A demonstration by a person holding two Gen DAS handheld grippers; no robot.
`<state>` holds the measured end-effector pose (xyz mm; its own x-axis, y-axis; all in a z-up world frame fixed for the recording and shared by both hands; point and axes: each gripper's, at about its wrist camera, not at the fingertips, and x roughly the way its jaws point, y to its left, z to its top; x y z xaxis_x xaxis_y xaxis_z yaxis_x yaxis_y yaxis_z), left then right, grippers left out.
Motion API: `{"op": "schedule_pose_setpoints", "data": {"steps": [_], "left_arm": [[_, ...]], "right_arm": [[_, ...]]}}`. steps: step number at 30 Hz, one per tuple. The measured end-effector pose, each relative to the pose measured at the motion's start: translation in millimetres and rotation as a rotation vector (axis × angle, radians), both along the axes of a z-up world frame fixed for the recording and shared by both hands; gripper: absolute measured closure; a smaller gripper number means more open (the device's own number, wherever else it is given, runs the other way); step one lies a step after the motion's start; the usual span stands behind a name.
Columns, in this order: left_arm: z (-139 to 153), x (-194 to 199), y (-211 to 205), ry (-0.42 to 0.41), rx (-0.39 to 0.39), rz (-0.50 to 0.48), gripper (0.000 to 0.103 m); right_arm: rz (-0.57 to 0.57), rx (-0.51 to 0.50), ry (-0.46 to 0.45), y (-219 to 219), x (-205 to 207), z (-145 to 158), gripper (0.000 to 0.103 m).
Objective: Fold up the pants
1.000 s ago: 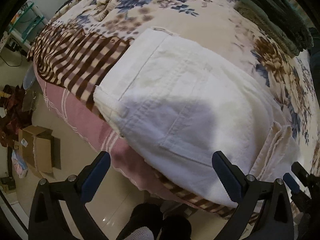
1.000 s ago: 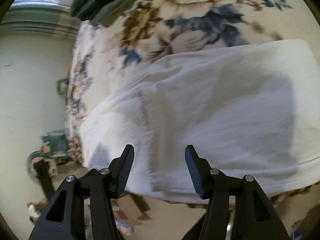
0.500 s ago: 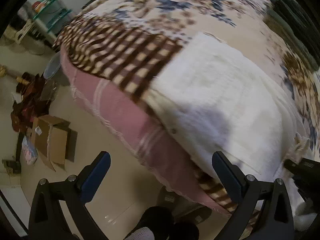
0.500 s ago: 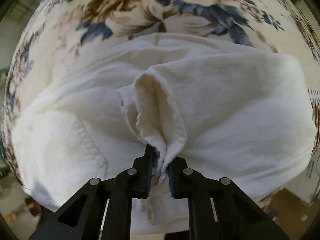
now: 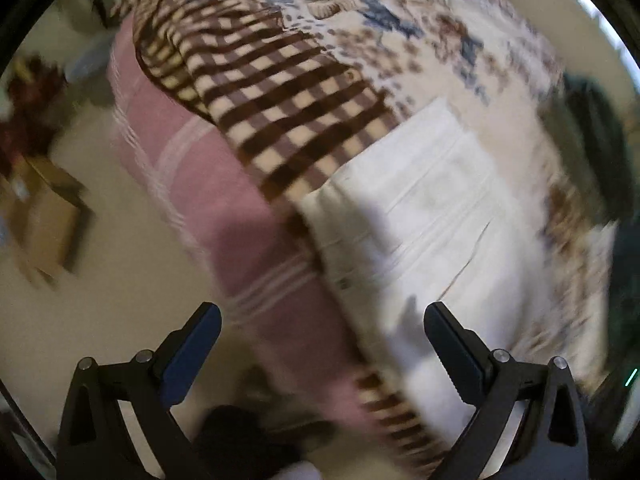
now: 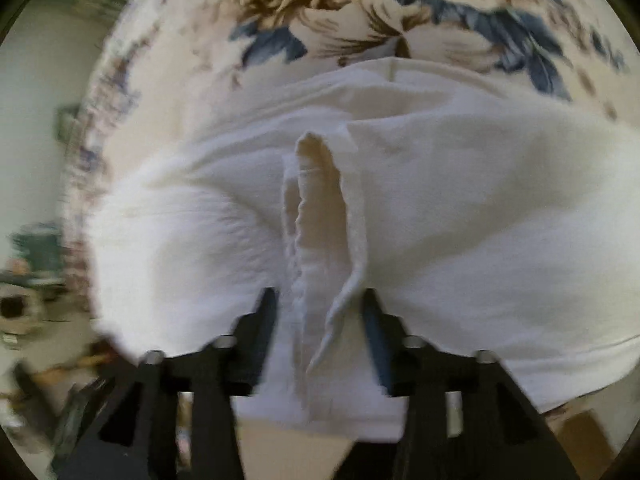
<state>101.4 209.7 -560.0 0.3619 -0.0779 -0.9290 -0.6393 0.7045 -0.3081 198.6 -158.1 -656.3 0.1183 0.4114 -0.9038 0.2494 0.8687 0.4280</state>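
Nearest, the right tool stands part open around a raised hem fold of the pants, grip uncertain. The left tool gapes wide, empty, near the bed edge. Pants lie on the bed; next, probably, grab the waistband and fold over.

Pants on floral blanket, right of checked blanket; cardboard box on floor, left of bed
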Motion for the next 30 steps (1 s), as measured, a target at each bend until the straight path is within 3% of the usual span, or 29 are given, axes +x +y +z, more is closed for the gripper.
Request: {"op": "schedule_pose_setpoints", "data": {"steps": [3,5,7,10,13,16,19,21,25,27,30], "left_arm": [[-9,7,5,-0.101,-0.079,0.052,0.002],[-18,18,6,-0.146,-0.108,0.06,0.01],[-30,28,9,-0.168,-0.133,0.069,0.057],[-38,27,17,-0.196,-0.169,0.124,0.069],[-12,14,8,-0.249,-0.113,0.094,0.079],[18,5,-9,-0.32,-0.045,0.014,0.083],[21,9,-15,-0.334,0.01,-0.035,0.082],[5,17,-3,-0.315,-0.034,-0.005,0.08],[-37,28,27,-0.303,-0.198,0.085,0.06],[-58,30,40,-0.317,-0.3,0.158,0.061],[-46,31,34,-0.345,-0.263,0.164,0.079]], "right_arm": [[-0.009,-0.019,-0.042,-23,-14,13,0.047],[-0.018,-0.062,-0.045,-37,-16,13,0.047],[-0.041,-0.097,-0.009,-56,-26,6,0.047],[-0.091,-0.135,0.033,-65,-34,-9,0.046],[-0.115,-0.145,0.033,-75,-36,-15,0.047],[-0.114,-0.147,0.036,-75,-36,-19,0.047],[-0.091,-0.152,0.04,-61,-26,-23,0.047],[-0.073,-0.155,0.041,-58,-25,-23,0.047],[-0.062,-0.137,0.04,-52,-21,-22,0.047],[-0.073,-0.116,0.039,-57,-22,-22,0.047],[-0.093,-0.104,0.037,-68,-26,-21,0.046]]}}
